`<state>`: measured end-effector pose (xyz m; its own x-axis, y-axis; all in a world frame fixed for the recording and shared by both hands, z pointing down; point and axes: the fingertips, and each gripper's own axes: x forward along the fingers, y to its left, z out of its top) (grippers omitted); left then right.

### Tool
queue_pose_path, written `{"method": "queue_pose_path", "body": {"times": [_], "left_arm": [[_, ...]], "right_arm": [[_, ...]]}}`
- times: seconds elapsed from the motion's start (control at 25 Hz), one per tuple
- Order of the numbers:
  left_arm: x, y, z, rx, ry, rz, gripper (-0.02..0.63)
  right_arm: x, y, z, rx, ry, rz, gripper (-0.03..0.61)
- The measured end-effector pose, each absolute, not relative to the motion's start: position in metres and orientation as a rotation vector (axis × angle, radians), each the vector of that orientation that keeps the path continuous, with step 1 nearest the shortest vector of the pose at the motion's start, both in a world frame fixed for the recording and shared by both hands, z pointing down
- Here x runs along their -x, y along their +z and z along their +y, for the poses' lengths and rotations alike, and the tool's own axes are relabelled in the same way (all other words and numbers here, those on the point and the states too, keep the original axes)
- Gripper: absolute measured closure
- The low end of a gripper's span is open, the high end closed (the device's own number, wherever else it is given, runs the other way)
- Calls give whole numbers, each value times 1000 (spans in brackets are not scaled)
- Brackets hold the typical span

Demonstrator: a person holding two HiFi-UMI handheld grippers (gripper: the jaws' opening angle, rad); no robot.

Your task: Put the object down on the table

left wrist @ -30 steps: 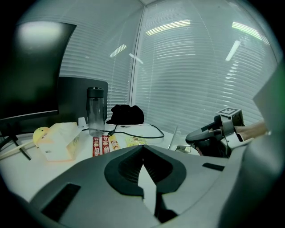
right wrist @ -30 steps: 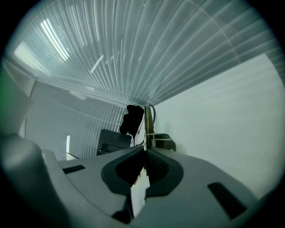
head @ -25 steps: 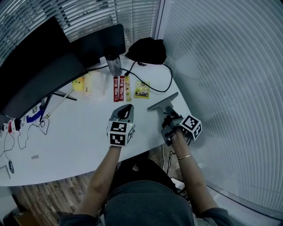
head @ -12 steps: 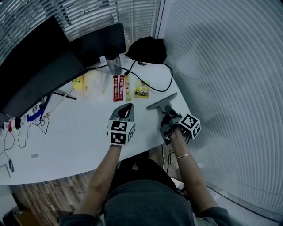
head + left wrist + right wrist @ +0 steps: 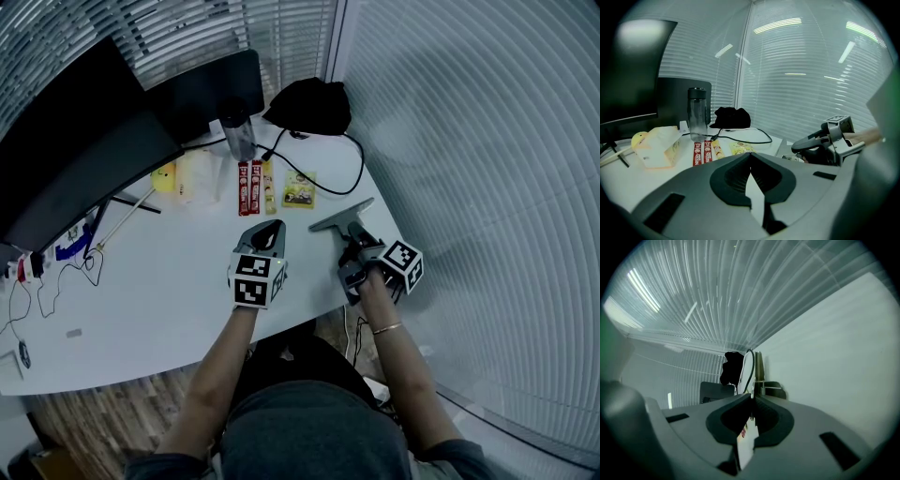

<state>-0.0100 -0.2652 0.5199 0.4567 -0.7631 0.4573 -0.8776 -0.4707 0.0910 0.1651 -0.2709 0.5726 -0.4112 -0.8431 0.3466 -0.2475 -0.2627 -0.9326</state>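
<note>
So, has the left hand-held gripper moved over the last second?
No. The left hand-held gripper sits just as far below the red sachets as before.

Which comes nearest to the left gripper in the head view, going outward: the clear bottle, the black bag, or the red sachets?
From the left gripper:
1. Red sachets, just ahead of it.
2. Clear bottle, farther back, slightly left.
3. Black bag, farthest back, to the right.
</note>
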Motion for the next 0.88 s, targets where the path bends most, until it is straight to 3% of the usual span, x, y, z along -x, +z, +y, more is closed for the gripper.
{"method": "queue_pose_path", "body": {"times": [0.88], "left_arm": [[4, 526, -266, -2411, 537, -1362, 592]], "right_arm": [[-165, 575, -271, 1303, -1712, 1539, 530]]}}
